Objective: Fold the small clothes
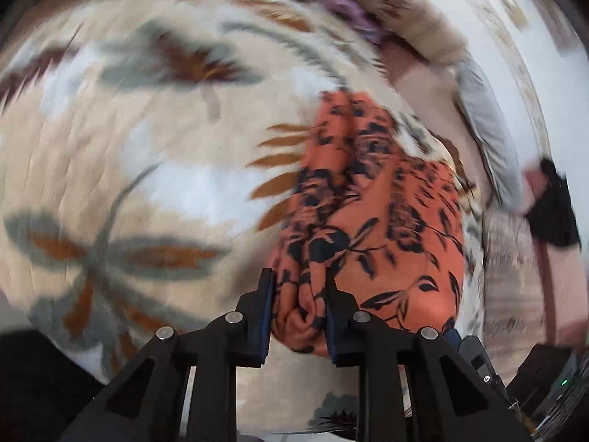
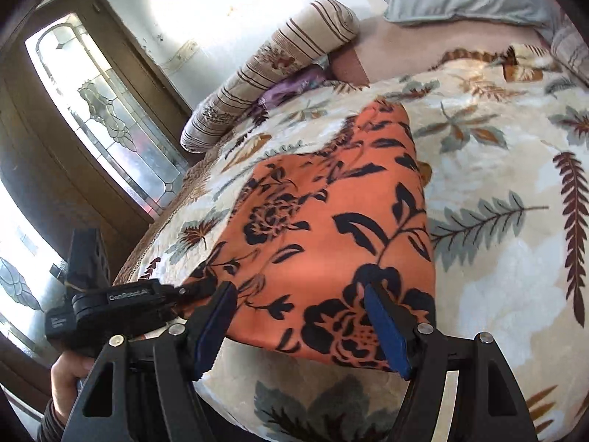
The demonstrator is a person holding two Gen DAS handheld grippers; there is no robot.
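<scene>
Left wrist view is smeared with motion, but I can make out my left gripper (image 1: 299,307) pinched down on a bunched near corner of the orange floral garment (image 1: 371,213), cloth gathered in folds between the pads. The garment lies on the bed, on the leaf-patterned blanket (image 1: 147,154), stretching away from me.

In the right wrist view the same garment (image 2: 331,221) spreads flat across the blanket (image 2: 497,276), its near hem just ahead of my right gripper (image 2: 300,328). That gripper stands wide, one finger either side of the hem, the pads pressing on nothing.

The cloth looks thin, light and limp; I expect it to drape and crease under its own weight rather than hold a line, and it may slide on the plush blanket. I would take it at the hem corners, a small pinch through both layers, so the edge lifts evenly.
</scene>
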